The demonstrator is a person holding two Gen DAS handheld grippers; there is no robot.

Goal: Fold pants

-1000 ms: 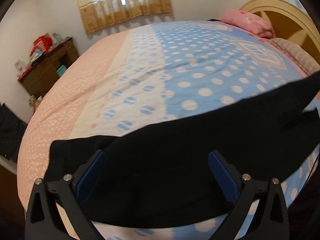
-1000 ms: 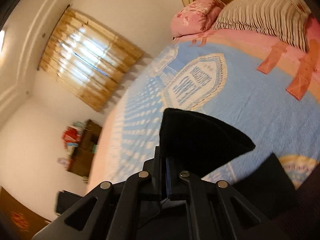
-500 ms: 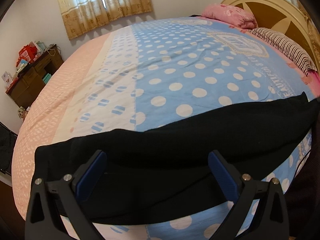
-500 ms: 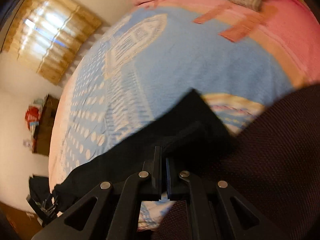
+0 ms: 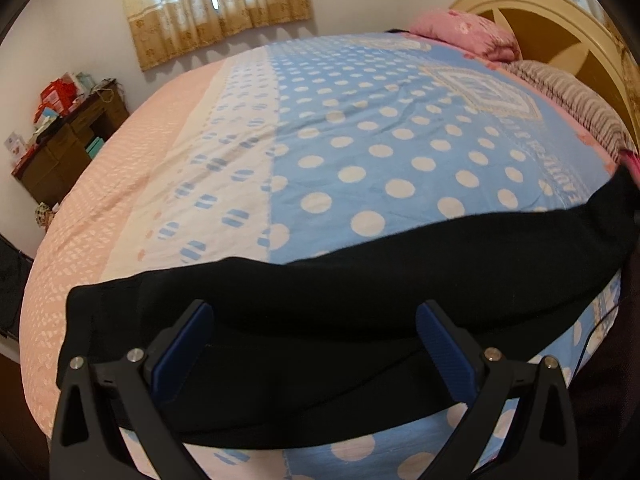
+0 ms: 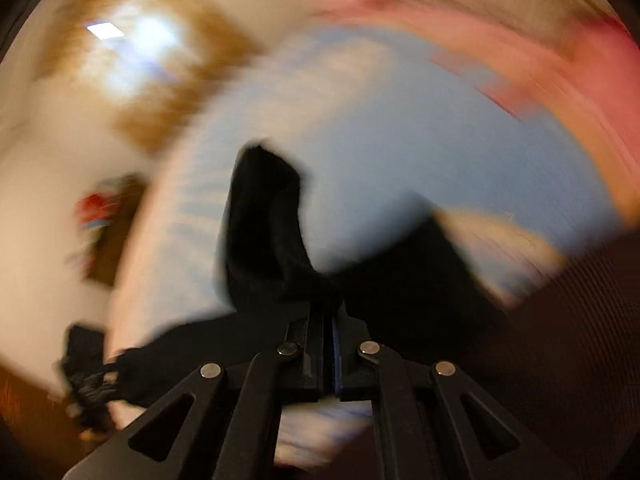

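Note:
Black pants (image 5: 360,280) lie as a long folded band across the near edge of the bed (image 5: 360,120), from lower left to the right edge. My left gripper (image 5: 314,344) is open and empty, its blue pads (image 5: 184,348) spread just above the pants' near part. In the blurred right wrist view, my right gripper (image 6: 328,320) is shut on a bunched end of the pants (image 6: 264,232), which stands up ahead of the fingers.
The bed has a blue dotted cover with a pink side strip (image 5: 100,208). Pink pillow (image 5: 468,32), striped blanket (image 5: 576,108) and headboard (image 5: 560,20) lie far right. A wooden cabinet (image 5: 68,140) with clutter stands at left, curtains (image 5: 212,4) behind.
The right gripper swings fast with the pants end, its view now blurred and tilted back up. The pants band in the left view has shifted and lies flatter; the left gripper stays open.

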